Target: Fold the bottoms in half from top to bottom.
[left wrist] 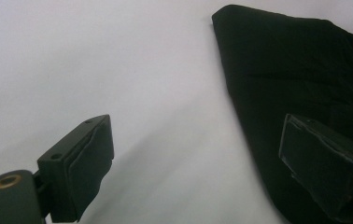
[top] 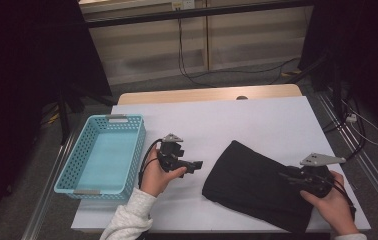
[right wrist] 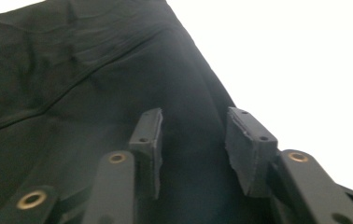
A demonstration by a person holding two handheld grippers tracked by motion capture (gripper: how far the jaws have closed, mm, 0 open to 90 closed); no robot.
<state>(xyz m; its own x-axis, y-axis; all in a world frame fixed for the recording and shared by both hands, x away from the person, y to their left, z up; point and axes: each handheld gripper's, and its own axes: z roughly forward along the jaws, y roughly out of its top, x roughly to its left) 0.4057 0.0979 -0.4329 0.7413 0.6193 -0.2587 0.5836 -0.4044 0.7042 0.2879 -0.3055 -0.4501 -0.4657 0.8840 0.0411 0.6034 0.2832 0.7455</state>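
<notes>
A folded black cloth lies on the white table, toward its near right part, one corner pointing to the far left and its near end reaching almost to the table's near edge. The right gripper sits over the cloth's right portion, held in the person's right hand; in the right gripper view its jaws stand partly apart above the dark fabric with nothing pinched between them. The left gripper is held just left of the cloth over bare table, its jaws spread wide and empty, the cloth's edge lying near the right-hand jaw in the left gripper view. A light blue perforated basket rests at the table's left side, well apart from the cloth.
</notes>
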